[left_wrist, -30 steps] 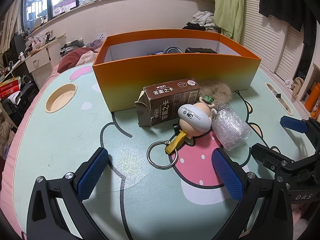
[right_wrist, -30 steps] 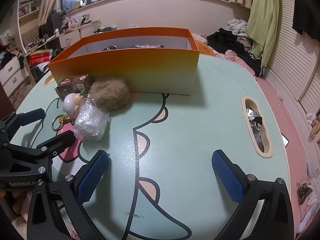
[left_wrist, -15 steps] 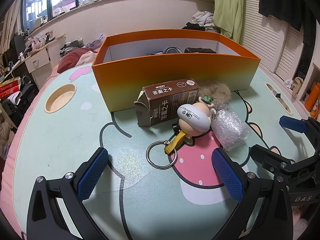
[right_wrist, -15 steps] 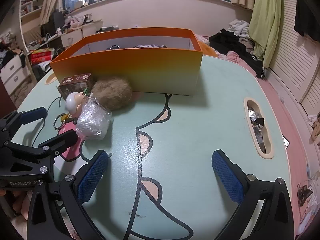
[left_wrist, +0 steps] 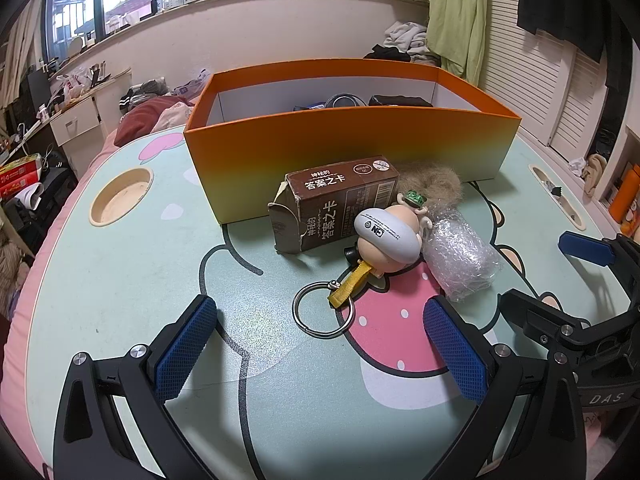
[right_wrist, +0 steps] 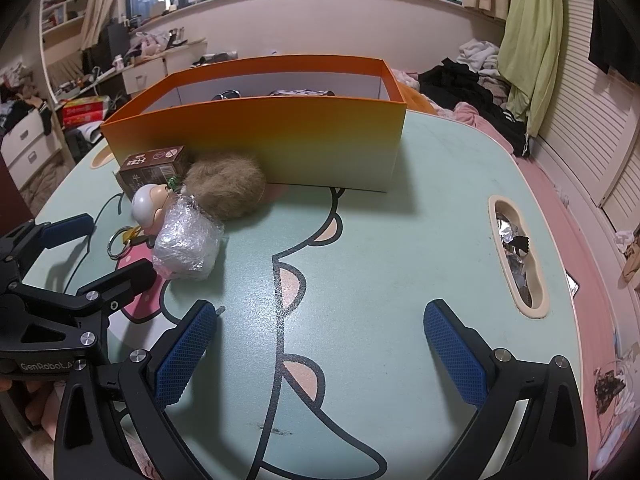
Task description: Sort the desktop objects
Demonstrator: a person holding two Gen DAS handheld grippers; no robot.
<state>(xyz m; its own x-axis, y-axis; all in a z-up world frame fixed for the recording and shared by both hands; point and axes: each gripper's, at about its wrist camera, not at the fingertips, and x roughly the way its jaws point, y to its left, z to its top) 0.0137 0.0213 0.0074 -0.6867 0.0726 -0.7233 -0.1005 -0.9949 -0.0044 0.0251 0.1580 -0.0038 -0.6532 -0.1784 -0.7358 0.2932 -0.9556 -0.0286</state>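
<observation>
An orange box (left_wrist: 348, 148) (right_wrist: 256, 136) stands at the back of the cartoon-print table and holds a few dark items. In front of it lie a brown card box (left_wrist: 340, 200) (right_wrist: 154, 168), a doll keychain (left_wrist: 386, 234) (right_wrist: 148, 200) with a metal ring (left_wrist: 322, 310), a furry brown ball (left_wrist: 436, 182) (right_wrist: 226, 186) and a bubble-wrap bundle (left_wrist: 460, 256) (right_wrist: 186, 240). My left gripper (left_wrist: 320, 352) is open just short of the ring, with nothing between its fingers. My right gripper (right_wrist: 320, 354) is open over bare table, right of the bundle.
A round cup recess (left_wrist: 120, 196) sits at the table's left. A slot recess (right_wrist: 518, 256) with small clutter is on the right. Clothes, drawers and shutters ring the table. In the right wrist view the left gripper (right_wrist: 68, 264) shows at the left edge.
Both grippers crept slightly forward toward the objects; the objects have not moved and both grippers stay open.
</observation>
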